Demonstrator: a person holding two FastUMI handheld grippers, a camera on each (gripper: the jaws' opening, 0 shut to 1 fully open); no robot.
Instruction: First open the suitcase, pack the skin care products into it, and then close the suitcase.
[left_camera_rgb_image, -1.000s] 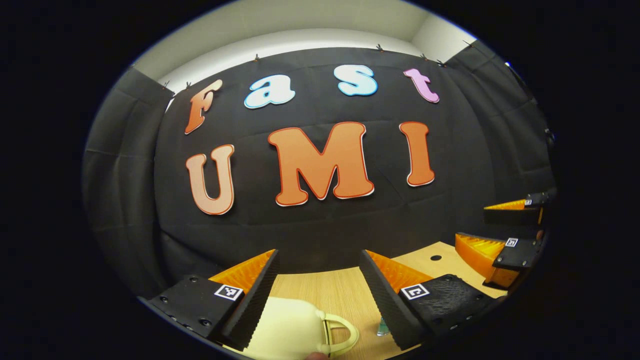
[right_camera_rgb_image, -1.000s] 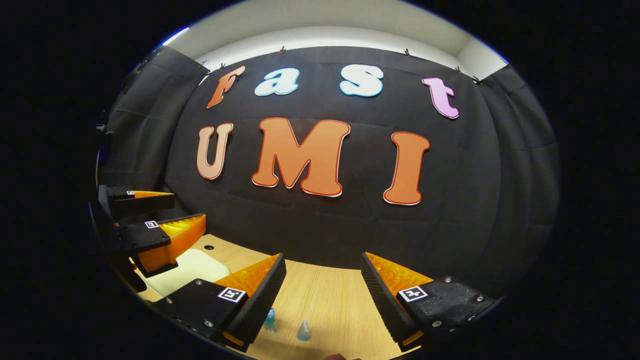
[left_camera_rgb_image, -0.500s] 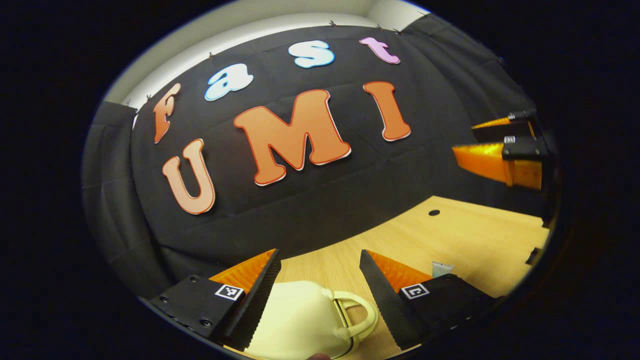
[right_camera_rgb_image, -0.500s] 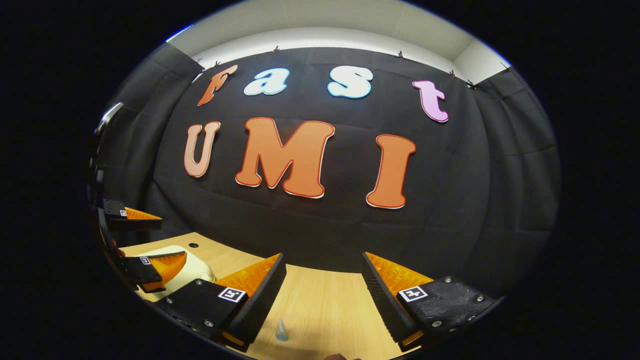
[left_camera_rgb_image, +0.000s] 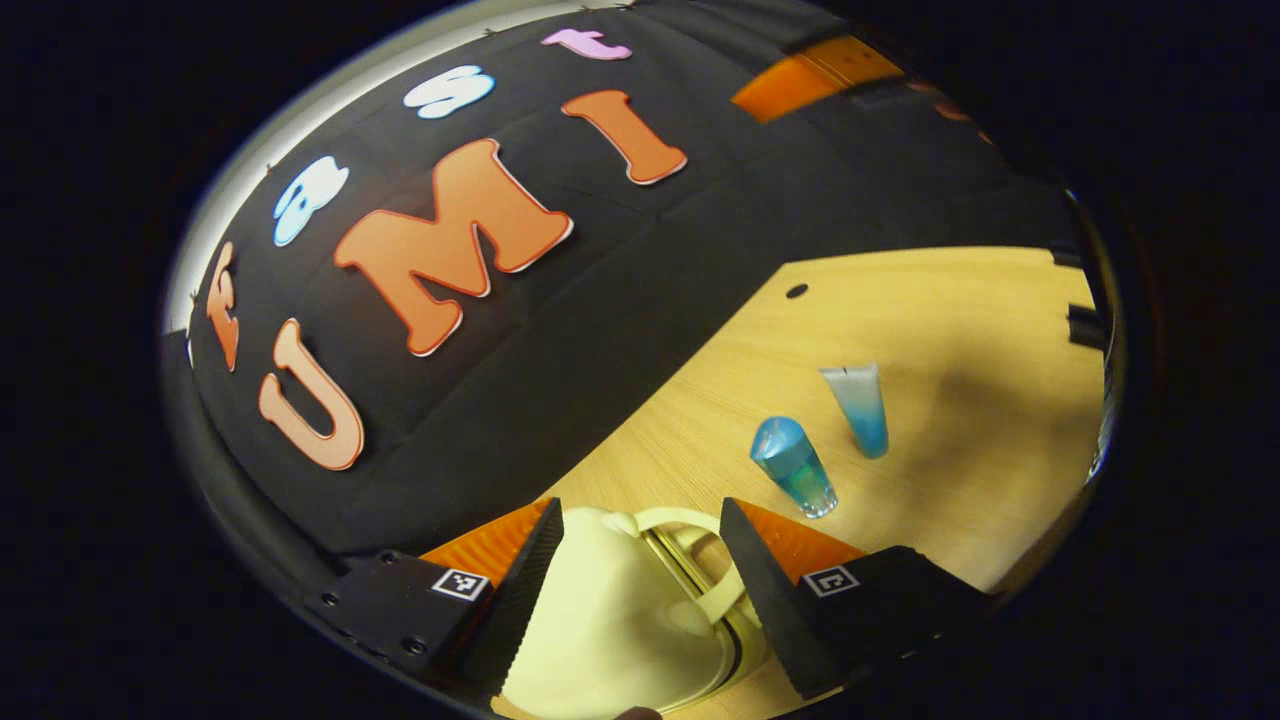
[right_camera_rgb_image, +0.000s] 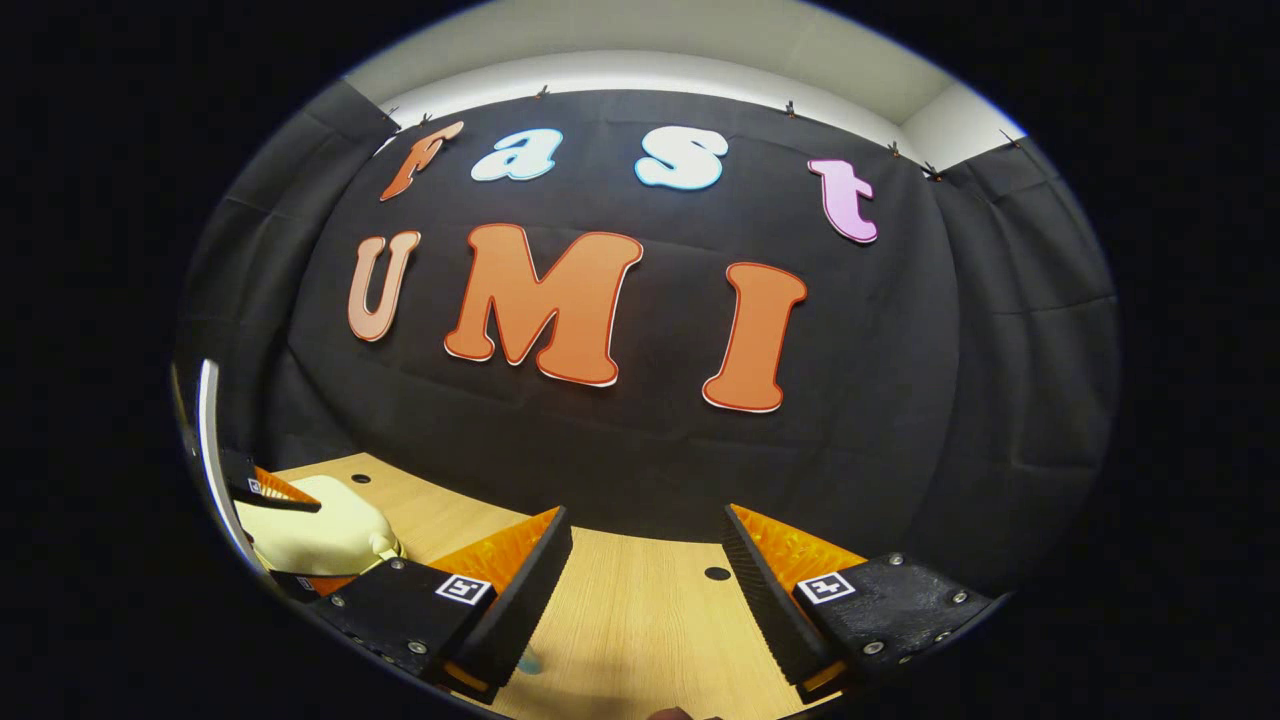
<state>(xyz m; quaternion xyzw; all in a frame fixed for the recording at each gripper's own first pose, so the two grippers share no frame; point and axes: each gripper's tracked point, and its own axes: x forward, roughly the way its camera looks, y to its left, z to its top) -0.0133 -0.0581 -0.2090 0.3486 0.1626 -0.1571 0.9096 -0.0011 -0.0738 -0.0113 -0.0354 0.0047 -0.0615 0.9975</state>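
Cream suitcase (left_camera_rgb_image: 610, 620) lies between the spread left gripper (left_camera_rgb_image: 640, 590); right gripper (right_camera_rgb_image: 645, 590) spread over wooden table (right_camera_rgb_image: 640, 620) at 6 o'clock

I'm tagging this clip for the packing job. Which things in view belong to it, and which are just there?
Belong to the job:
cream suitcase, lid down, between the open left gripper fingers
blue bottle
blue tube
right gripper, open, over bare table

Just there:
wooden table
cable hole
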